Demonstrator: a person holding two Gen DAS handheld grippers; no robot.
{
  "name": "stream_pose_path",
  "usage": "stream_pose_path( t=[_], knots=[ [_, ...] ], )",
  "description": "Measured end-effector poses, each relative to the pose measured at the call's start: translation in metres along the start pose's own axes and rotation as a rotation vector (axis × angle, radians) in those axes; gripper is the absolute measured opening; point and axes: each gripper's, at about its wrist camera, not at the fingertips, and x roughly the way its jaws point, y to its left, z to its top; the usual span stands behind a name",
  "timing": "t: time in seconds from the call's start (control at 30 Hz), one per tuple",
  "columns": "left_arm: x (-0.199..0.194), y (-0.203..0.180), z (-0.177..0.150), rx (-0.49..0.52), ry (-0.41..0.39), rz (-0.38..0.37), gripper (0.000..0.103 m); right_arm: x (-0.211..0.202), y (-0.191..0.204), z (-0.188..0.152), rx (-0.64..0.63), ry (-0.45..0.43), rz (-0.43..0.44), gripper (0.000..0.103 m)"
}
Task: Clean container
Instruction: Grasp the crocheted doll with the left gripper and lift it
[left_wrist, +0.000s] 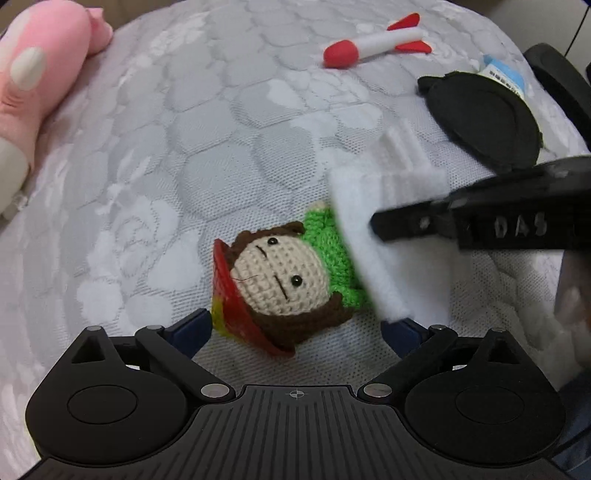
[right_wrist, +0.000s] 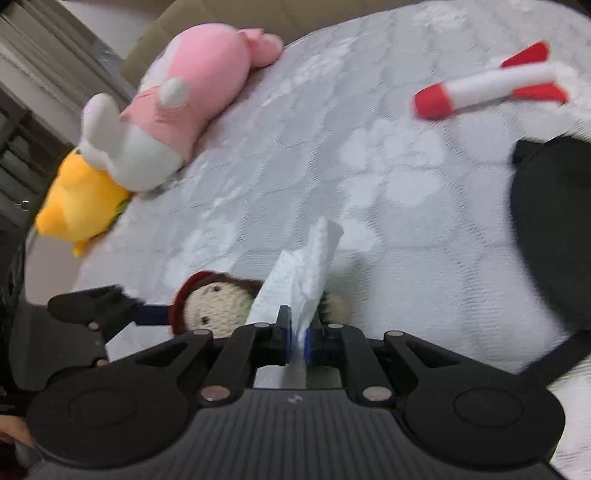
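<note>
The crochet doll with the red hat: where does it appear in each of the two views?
Left wrist view: crochet doll lies at the centre, just ahead of the open left gripper.
Right wrist view: doll is low, left of centre, partly behind the white tissue.
Shared landmark: toy rocket.

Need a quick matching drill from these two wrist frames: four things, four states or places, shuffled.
1. crocheted doll with green body
2. white folded tissue
3. red-and-white foam rocket
4. pink plush toy

A. lying against a yellow plush
B. pinched in the right gripper
C. lying face-up between the open fingers of the left gripper
D. lying far off, near the black flat pad

Pairs: 1-C, 2-B, 3-D, 4-A
</note>
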Motion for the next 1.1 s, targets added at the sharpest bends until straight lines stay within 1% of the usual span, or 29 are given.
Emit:
stream_pose_path(
  t=[0.07,0.13,0.2,0.27,0.3,0.37,0.47,0.53,0.57,0.6,0.67,0.7,0.73,0.8,0.83,0.87,0.93,1.03,1.07,1.1],
  knots=[
    [0.0,0.002,0.005,-0.029,-0.018,-0.036,0.101,-0.005,-0.006,0.001,-0.02,-0.021,-0.083,0.009],
    [-0.004,0.007,0.009,-0.079,-0.034,-0.102,0.101,-0.008,-0.013,0.001,-0.041,-0.033,-0.183,0.009],
    [-0.005,0.015,0.013,-0.136,-0.048,-0.175,0.101,-0.01,-0.022,0.001,-0.037,-0.04,-0.246,0.009],
    [-0.015,0.028,0.007,-0.214,-0.075,-0.226,0.101,-0.017,-0.028,0.001,-0.013,-0.063,-0.273,0.009],
    [-0.02,0.034,0.005,-0.262,-0.089,-0.228,0.101,-0.02,-0.029,0.0,-0.001,-0.075,-0.262,0.009],
    [-0.025,0.046,0.001,-0.353,-0.12,-0.21,0.101,-0.029,-0.026,-0.003,0.033,-0.101,-0.19,0.008],
    [-0.032,0.076,-0.006,-0.525,-0.161,-0.178,0.101,-0.043,-0.011,-0.006,0.079,-0.135,0.013,0.008],
    [-0.031,0.09,-0.009,-0.617,-0.16,-0.153,0.101,-0.045,0.008,-0.009,0.056,-0.147,0.129,0.008],
    [-0.029,0.094,-0.01,-0.64,-0.156,-0.137,0.101,-0.042,0.016,-0.01,0.039,-0.144,0.162,0.008],
    [-0.029,0.096,-0.01,-0.642,-0.156,-0.127,0.101,-0.038,0.023,-0.011,0.024,-0.135,0.187,0.008],
    [-0.03,0.097,-0.009,-0.636,-0.158,-0.112,0.101,-0.025,0.028,-0.016,0.012,-0.087,0.199,0.008],
    [-0.032,0.096,-0.008,-0.615,-0.167,-0.114,0.101,-0.017,0.029,-0.019,0.003,-0.062,0.187,0.008],
    [-0.037,0.092,-0.008,-0.574,-0.182,-0.118,0.101,-0.01,0.027,-0.022,-0.013,-0.038,0.136,0.008],
    [-0.048,0.079,-0.004,-0.442,-0.215,-0.113,0.101,-0.004,0.02,-0.025,-0.029,-0.012,0.054,0.009],
    [-0.052,0.066,0.0,-0.329,-0.232,-0.11,0.101,-0.006,0.014,-0.025,-0.015,-0.009,0.033,0.009],
    [-0.057,0.052,0.002,-0.216,-0.245,-0.11,0.101,-0.008,0.008,-0.024,-0.004,-0.007,0.012,0.006],
    [-0.062,0.023,0.0,0.021,-0.265,-0.095,0.101,-0.016,0.003,-0.021,-0.003,-0.016,-0.027,0.006],
    [-0.051,-0.016,-0.01,0.306,-0.266,0.014,0.101,-0.032,0.005,-0.016,-0.092,-0.037,-0.143,0.006],
    [-0.045,-0.026,-0.013,0.378,-0.257,0.039,0.101,-0.037,0.004,-0.015,-0.107,-0.038,-0.156,0.006],
    [-0.039,-0.034,-0.016,0.443,-0.245,0.058,0.101,-0.042,0.002,-0.014,-0.1,-0.032,-0.149,0.006]
  ],
)
